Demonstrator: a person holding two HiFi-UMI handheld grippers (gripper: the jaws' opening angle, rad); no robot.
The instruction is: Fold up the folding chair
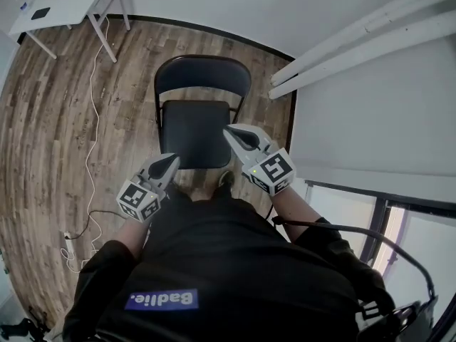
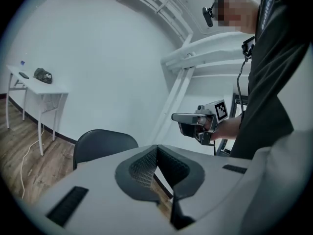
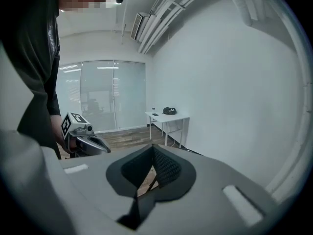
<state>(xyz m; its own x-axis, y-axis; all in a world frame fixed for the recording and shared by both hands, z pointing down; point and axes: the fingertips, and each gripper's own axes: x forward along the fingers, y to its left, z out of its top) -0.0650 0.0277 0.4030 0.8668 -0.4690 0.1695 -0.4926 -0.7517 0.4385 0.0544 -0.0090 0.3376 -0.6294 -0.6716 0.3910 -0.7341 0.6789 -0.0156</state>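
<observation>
A black folding chair stands unfolded on the wood floor straight ahead of me, with its curved backrest on the far side. My left gripper hovers shut and empty over the seat's near left corner. My right gripper is shut and empty above the seat's right edge. In the left gripper view its own jaws meet, with the backrest beyond them and the right gripper to the right. The right gripper view shows closed jaws and the left gripper at the left.
A white table stands at the back left, also in the right gripper view as the table. A white cable trails along the floor left of the chair. A white wall with slanted beams runs close on the right.
</observation>
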